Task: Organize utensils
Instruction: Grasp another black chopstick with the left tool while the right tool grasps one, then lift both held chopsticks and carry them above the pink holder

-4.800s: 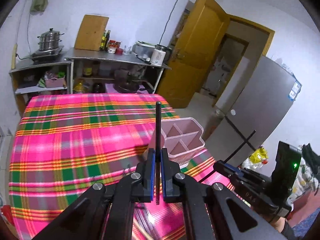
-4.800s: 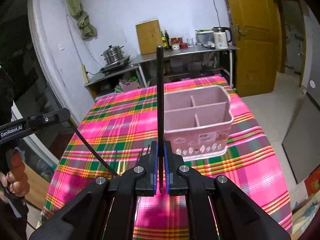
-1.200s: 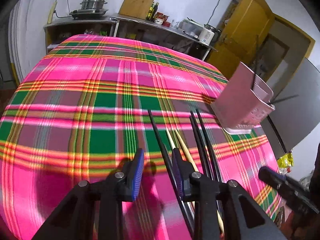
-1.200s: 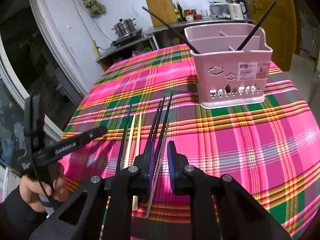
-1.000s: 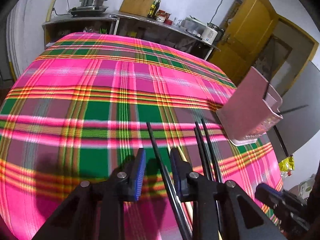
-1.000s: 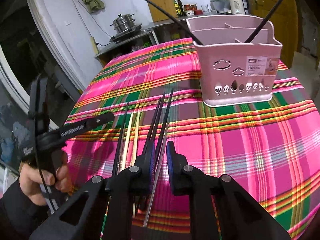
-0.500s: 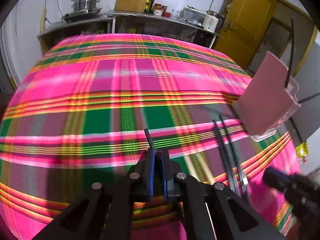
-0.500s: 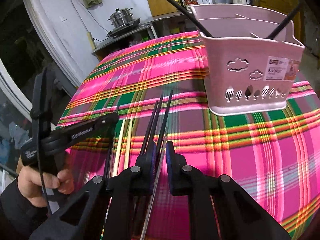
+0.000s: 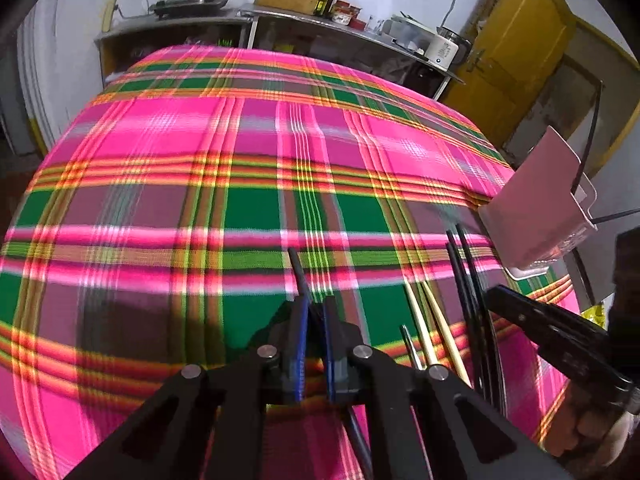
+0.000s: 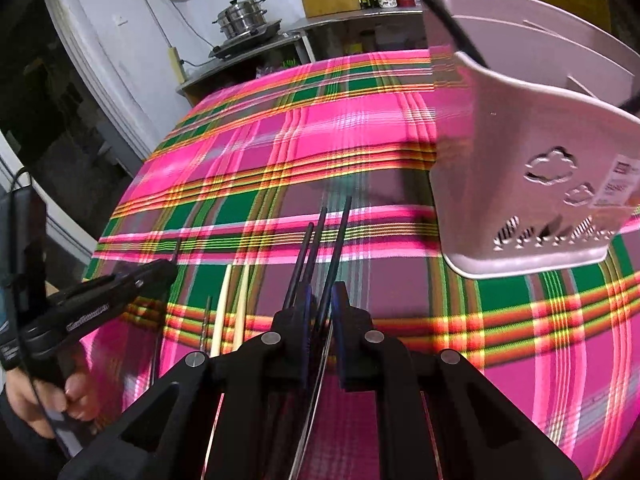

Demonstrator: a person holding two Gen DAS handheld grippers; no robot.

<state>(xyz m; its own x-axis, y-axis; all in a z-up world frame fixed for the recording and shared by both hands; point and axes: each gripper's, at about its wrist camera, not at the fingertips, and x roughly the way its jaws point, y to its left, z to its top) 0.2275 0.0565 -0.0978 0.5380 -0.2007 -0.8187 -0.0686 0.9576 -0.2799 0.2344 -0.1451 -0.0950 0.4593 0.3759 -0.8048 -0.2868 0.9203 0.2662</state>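
Observation:
My left gripper (image 9: 314, 312) is shut on a black chopstick (image 9: 298, 270) low over the pink plaid tablecloth (image 9: 200, 140). To its right lie two pale wooden chopsticks (image 9: 430, 320) and black chopsticks (image 9: 464, 276). My right gripper (image 10: 322, 298) is narrowly open, its fingers on either side of black chopsticks (image 10: 338, 236) on the cloth. The pink utensil holder (image 10: 532, 168) stands close at the right with black chopsticks in it; it also shows in the left wrist view (image 9: 536, 204).
The left gripper's body (image 10: 92, 300) sits left of the pale chopsticks (image 10: 228, 300) in the right wrist view. The right gripper's body (image 9: 560, 340) shows at lower right in the left wrist view. A shelf with pots and bottles (image 9: 256, 16) stands beyond the table.
My left gripper closed on a black chopstick lying on the cloth. My right gripper dropped lower and nearer the holder, its fingers straddling the black chopsticks.

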